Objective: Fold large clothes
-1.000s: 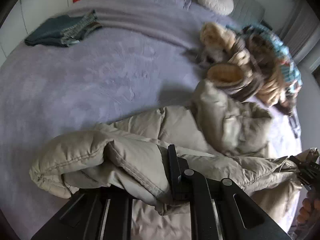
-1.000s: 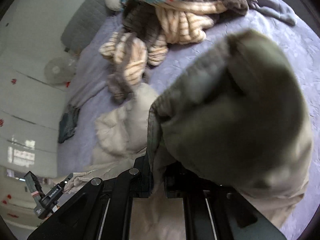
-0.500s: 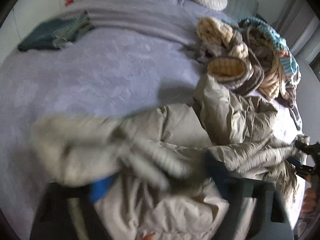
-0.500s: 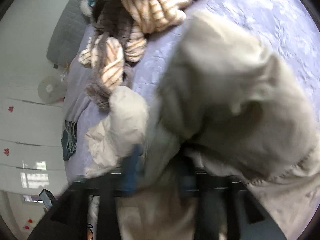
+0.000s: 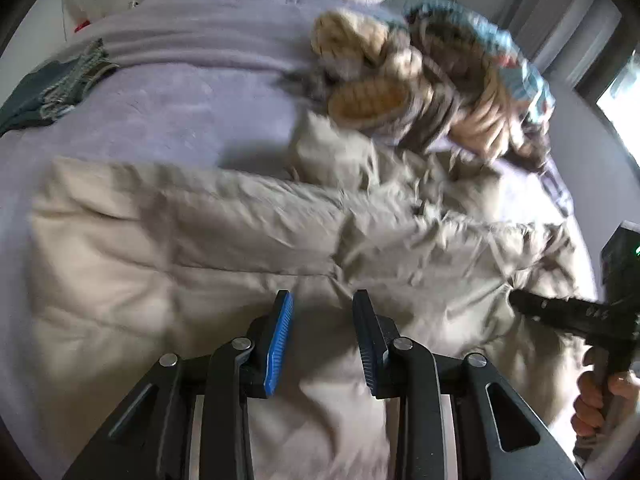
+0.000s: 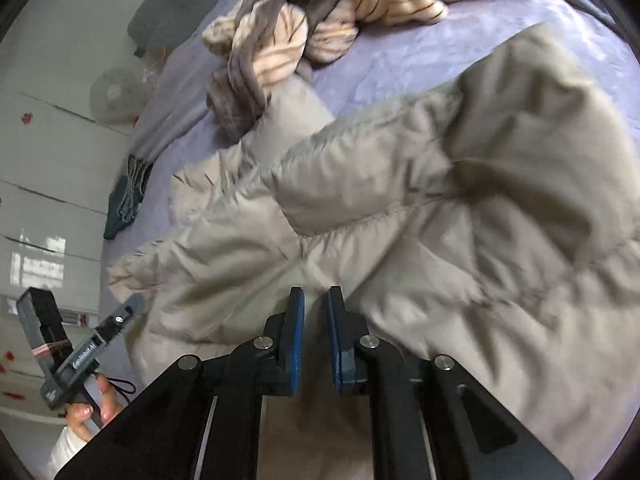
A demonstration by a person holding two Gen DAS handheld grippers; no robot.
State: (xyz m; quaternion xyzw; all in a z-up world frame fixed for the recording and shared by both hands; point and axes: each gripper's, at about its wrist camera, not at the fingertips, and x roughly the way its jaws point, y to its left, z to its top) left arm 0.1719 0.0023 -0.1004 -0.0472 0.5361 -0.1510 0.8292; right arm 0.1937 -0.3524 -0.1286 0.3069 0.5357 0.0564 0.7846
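We hold both hand-held grippers, left [image 5: 322, 300] and right [image 6: 315, 296], parted, empty, above beige puffer coat [image 5: 200, 248] on bed [image 5: 160, 120]; slippery padding may unfold.

Free room: the lavender bed [image 5: 168, 120] lies bare from 10 to 12 o'clock of the left tool [image 5: 322, 308], between the beige padded coat [image 5: 180, 248] and the folded dark garment [image 5: 44, 92] at the far 10 o'clock edge. Obstacles: a pile of striped clothes [image 5: 420, 84] stands at 1 o'clock, touching the coat's far edge. The coat fills the bed directly below both tools. The right tool [image 6: 316, 304] faces a raised coat fold [image 6: 520, 152] at 1 o'clock; bare bed shows beyond it at 12 o'clock. Both tools have their jaws parted with nothing between them.
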